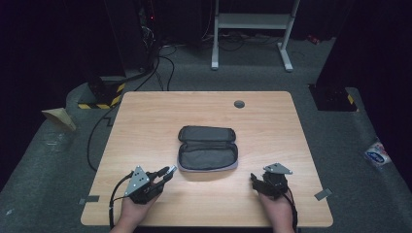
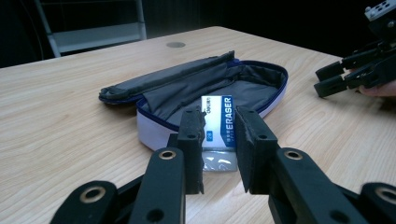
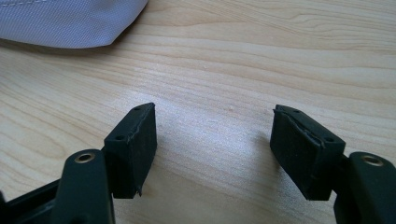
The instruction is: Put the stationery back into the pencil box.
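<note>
While the high view looked down on the wooden table (image 1: 145, 121), an open pencil case (image 1: 208, 148) lay near its middle, lid folded back and grey lining up. The left gripper (image 1: 166, 172) sat just beside the case's near-left corner, its tips aimed at it, and something pale showed at those tips, too small there to name. The right gripper (image 1: 254, 180) rested on the table to the case's right, apart from it.

Seen from the left gripper view, the left gripper (image 2: 219, 149) had its jaws drawn in on an eraser (image 2: 218, 123), a white block in a blue-and-white sleeve printed ERASER, with a clear wrapper below. It was held upright just in front of the case (image 2: 196, 91), the pads against its two broad faces. I judged it light, slightly yielding and grippy, not fragile; the sleeved middle seemed the best place to hold, since the glossy wrapper end might slip. The case looked soft and floppy, likely to shift if nudged, so its stiffer rim would be the place to steady it. The other gripper (image 2: 327, 79) showed at far right.

Through the right gripper view, the right gripper (image 3: 212, 149) stood spread wide over bare wood, holding nothing, a corner of the case's pale cloth (image 3: 70, 21) at top left.
</note>
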